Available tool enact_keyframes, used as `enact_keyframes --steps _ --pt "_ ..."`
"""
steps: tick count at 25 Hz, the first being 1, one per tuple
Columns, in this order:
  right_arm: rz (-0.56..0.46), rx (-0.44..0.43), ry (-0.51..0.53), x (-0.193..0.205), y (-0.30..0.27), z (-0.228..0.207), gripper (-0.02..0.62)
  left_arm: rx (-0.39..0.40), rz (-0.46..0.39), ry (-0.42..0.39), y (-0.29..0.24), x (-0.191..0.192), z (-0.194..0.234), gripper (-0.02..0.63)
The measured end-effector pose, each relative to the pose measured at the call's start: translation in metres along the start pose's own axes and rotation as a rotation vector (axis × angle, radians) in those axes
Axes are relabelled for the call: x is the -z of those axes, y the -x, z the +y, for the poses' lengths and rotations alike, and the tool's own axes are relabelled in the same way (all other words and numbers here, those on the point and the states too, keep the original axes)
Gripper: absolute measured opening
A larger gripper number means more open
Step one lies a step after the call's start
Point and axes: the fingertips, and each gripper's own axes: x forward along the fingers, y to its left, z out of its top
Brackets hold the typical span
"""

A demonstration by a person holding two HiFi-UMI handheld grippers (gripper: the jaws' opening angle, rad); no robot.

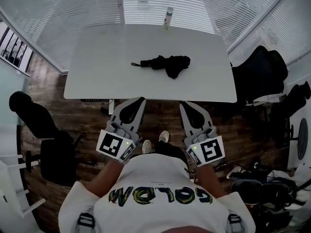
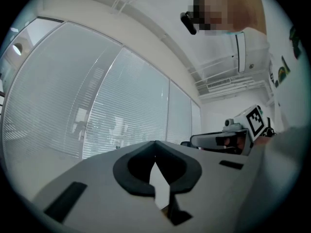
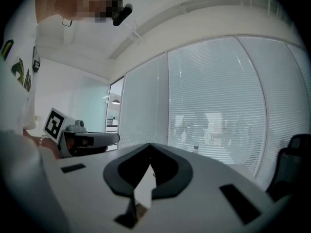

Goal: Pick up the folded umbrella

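The folded black umbrella (image 1: pixel 163 64) lies across the middle of the white table (image 1: pixel 97 76), its handle pointing left. My left gripper (image 1: pixel 139 101) and right gripper (image 1: pixel 184 105) hover side by side at the table's near edge, well short of the umbrella. Both point at the table with jaws together and nothing between them. In the left gripper view the left gripper (image 2: pixel 155 143) has its tips meeting, and the right gripper (image 2: pixel 218 140) shows alongside. The right gripper view shows the right gripper (image 3: pixel 149 144) closed too. Neither gripper view shows the umbrella clearly.
A slim bottle (image 1: pixel 168 17) stands at the table's far edge before the window blinds. Black office chairs (image 1: pixel 260 72) crowd the right side, and another black chair (image 1: pixel 43 130) stands at the left on the wooden floor.
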Motion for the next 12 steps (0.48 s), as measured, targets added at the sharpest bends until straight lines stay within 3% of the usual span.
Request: enact_keyframes --steps 12 --pt "-0.010 -0.003 -0.005 0.010 -0.038 -0.036 0.011 -0.005 0.017 -0.006 -0.037 0.010 0.024 0.011"
